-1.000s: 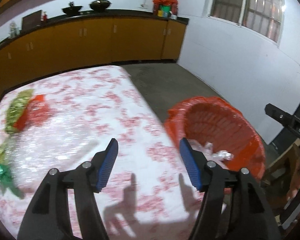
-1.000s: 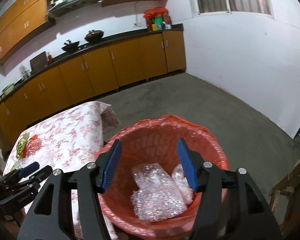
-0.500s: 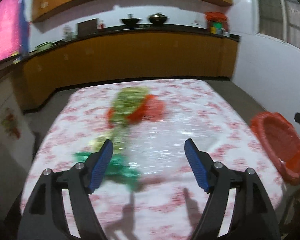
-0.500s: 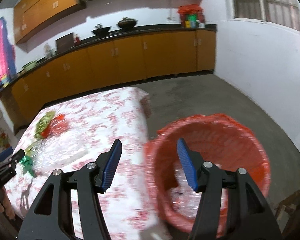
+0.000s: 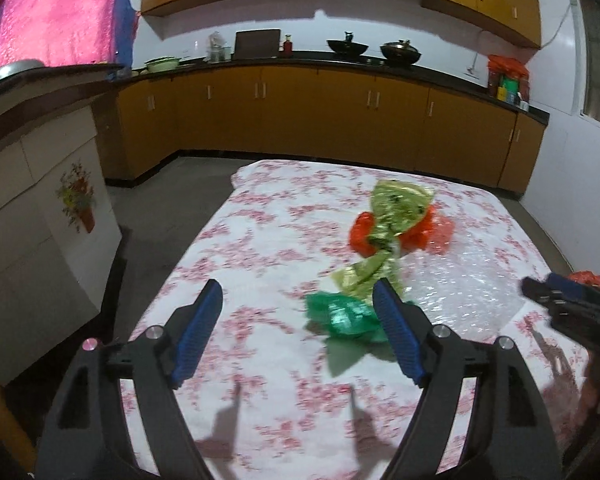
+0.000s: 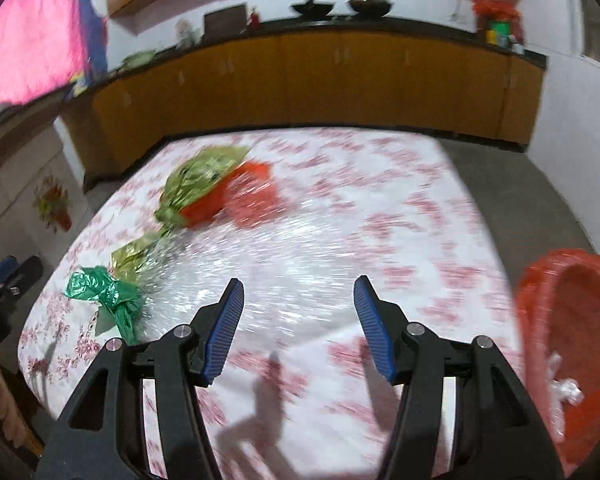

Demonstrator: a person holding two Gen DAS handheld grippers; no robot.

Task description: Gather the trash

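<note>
Both hand-held grippers, left (image 5: 296, 336) and right (image 6: 298, 328), hang over the table (image 5: 260, 240) with its pink flowered cloth, jaws wide apart and holding nothing. The crumpled green plastic wrapper (image 5: 342, 314) lies near the left one, touching the shiny bubble wrap sheet (image 6: 268, 264). The red-lined trash basket (image 6: 568, 344) stands right of the table.

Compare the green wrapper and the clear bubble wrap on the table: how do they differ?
The green wrapper is crumpled and opaque; the bubble wrap is clear and lies spread flat. The green wrapper is much smaller and sits nearer the table's edge. Both rest ungripped on the floral cloth.
</note>
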